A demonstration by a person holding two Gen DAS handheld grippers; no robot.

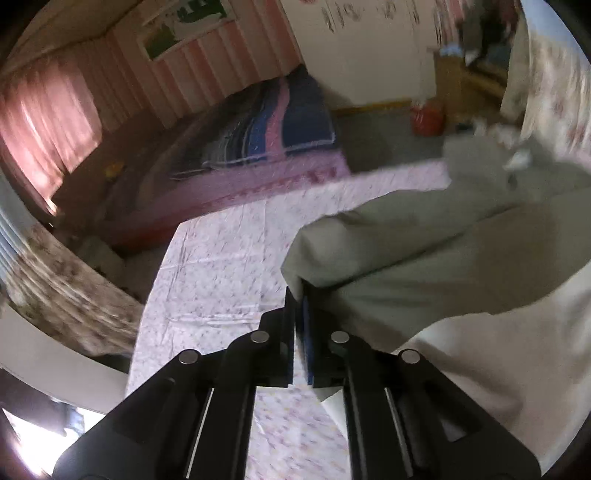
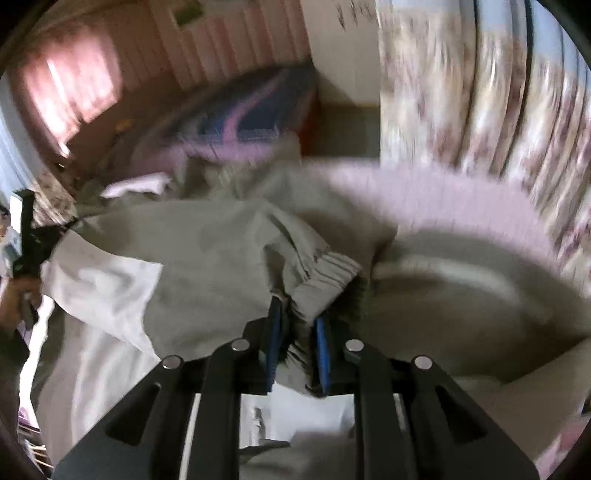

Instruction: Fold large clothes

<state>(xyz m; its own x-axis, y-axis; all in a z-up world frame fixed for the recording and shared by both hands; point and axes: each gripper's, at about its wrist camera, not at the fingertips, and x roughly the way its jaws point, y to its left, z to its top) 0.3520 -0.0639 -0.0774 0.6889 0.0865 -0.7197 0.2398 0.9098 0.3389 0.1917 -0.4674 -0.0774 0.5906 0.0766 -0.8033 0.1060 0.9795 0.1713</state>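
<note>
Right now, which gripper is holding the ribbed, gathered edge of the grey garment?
The right gripper: its blue pads pinch the ribbed edge. The left gripper holds a plain, smooth edge of the grey garment.

No text, label, brand or number could be read in either view; dark marks on the white wardrobe door (image 1: 369, 22) and the green picture (image 1: 184, 26) on the striped wall were too blurred to make out as writing
</note>
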